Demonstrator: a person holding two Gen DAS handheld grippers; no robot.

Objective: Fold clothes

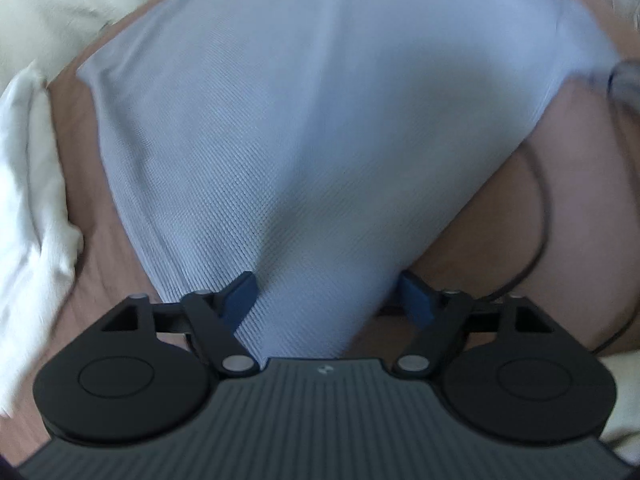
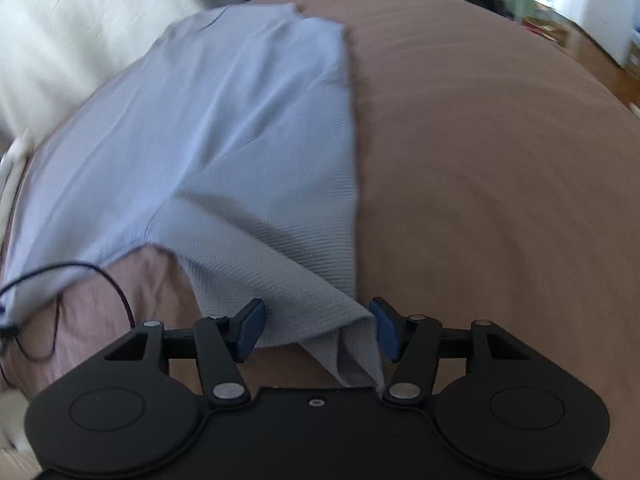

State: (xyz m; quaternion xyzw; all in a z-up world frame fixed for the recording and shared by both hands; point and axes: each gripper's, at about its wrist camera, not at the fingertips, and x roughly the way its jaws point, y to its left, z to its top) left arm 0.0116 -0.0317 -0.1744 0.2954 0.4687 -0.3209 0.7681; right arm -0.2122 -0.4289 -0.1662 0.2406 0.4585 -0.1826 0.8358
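Nearest each lens, ribbed pale-blue cloth runs between blue pads. Brown bed sheet (image 2: 500,160) spreads widest, with plenty of bare room on the right of the right wrist view. On it lies the blue garment (image 1: 300,120), its long axis running away from the cameras, far edge near white bedding (image 1: 32,200). Left claw (image 1: 330,300) stands open, a tapering corner between its pads. Right claw (image 2: 316,330) is open too, a folded corner lying loose between them.
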